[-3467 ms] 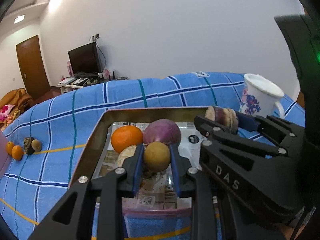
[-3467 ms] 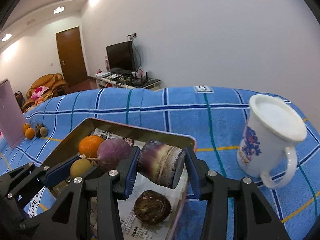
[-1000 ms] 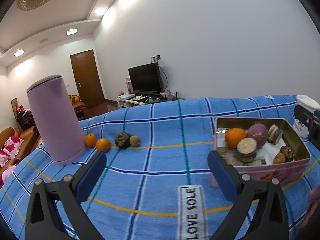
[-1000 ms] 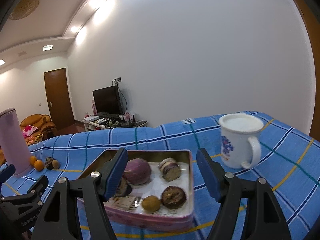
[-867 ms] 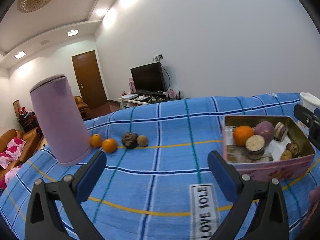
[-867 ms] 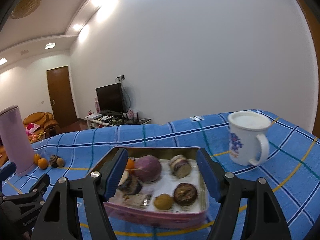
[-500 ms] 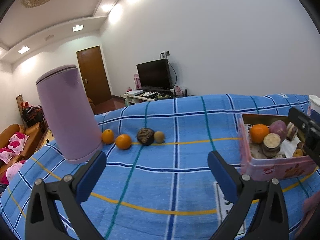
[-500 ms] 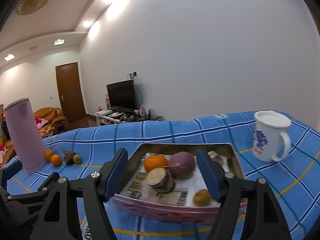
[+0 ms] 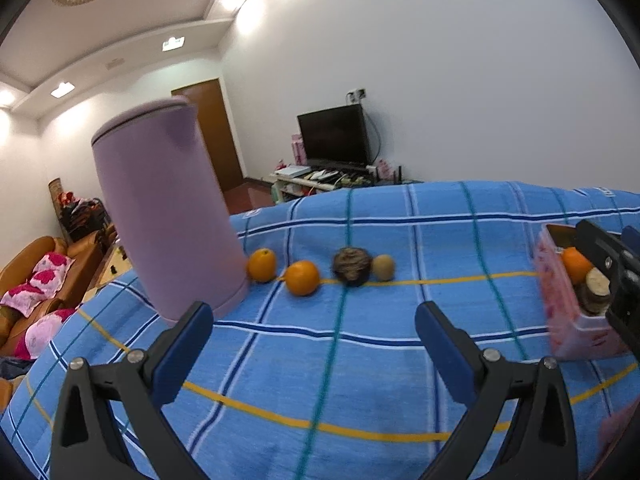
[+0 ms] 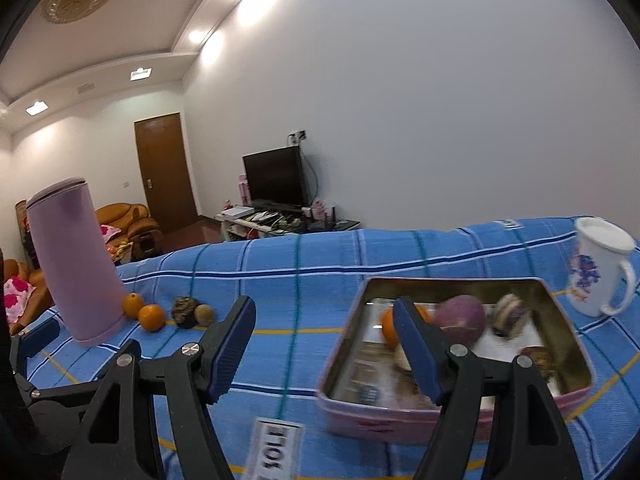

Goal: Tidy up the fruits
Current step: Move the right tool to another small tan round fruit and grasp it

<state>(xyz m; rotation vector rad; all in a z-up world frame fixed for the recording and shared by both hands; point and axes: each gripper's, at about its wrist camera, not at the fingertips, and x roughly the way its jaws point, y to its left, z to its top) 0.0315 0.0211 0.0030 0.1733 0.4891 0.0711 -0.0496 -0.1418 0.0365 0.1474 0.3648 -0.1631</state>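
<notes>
Both grippers are held spread and empty above the blue checked cloth (image 9: 360,360). Nothing is gripped between the blue pads of the left gripper (image 9: 314,344), which is aimed slightly downward at the row of loose fruit. Nothing is gripped by the right gripper (image 10: 324,346) either, its pads standing wide apart and one finger being seen in front of the pink tin (image 10: 400,416).

Within the pink tin, printed paper is seen lining the bottom; on it are laid an orange (image 10: 389,326), a purple round vegetable (image 10: 460,318), a cut purple piece (image 10: 510,314) and a dark brown fruit (image 10: 538,356). Some contents are blurred and cannot be told.

Well left of the tin, four loose fruits are lined up: a brown kiwi-like fruit (image 9: 383,267), a dark rough fruit (image 9: 351,266), then two oranges (image 9: 303,278), the last just beside a tall lilac container (image 9: 168,216). Right of and beyond the tin, a white lidded mug (image 10: 600,272) is stood.
</notes>
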